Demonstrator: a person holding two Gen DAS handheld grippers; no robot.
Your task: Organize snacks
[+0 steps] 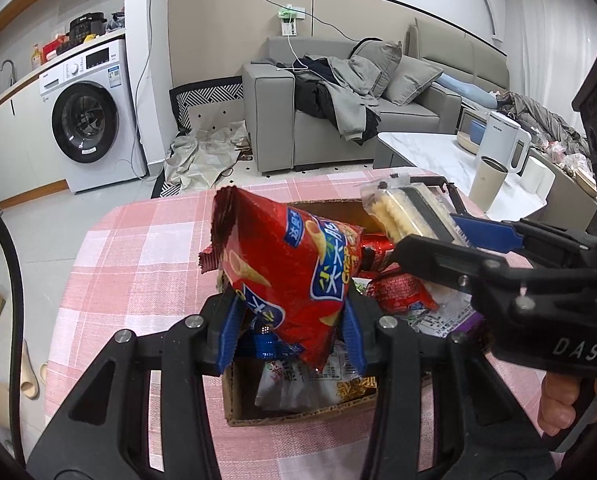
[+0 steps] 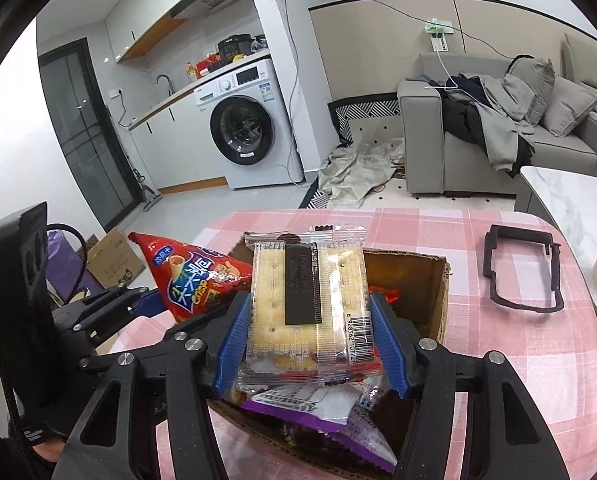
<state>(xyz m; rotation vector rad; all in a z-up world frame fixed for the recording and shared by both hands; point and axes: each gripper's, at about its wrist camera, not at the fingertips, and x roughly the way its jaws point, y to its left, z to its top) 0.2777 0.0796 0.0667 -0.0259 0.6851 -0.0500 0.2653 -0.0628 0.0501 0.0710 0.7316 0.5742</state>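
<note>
Both grippers hang over the cardboard box (image 2: 438,280) (2 snacks up): left gripper (image 1: 292,330) clamps the red chip bag (image 1: 282,272), right gripper (image 2: 310,340) grips the cracker pack (image 2: 308,300), lengthwise, directly above the opening

The cardboard box (image 1: 298,412) is being largely covered by the red chip bag (image 1: 286,276) at frame centre. In the right wrist view, the box's contents are being screened by the clear cracker pack (image 2: 308,304). A hand (image 1: 558,404) is being cropped at lower right.
</note>
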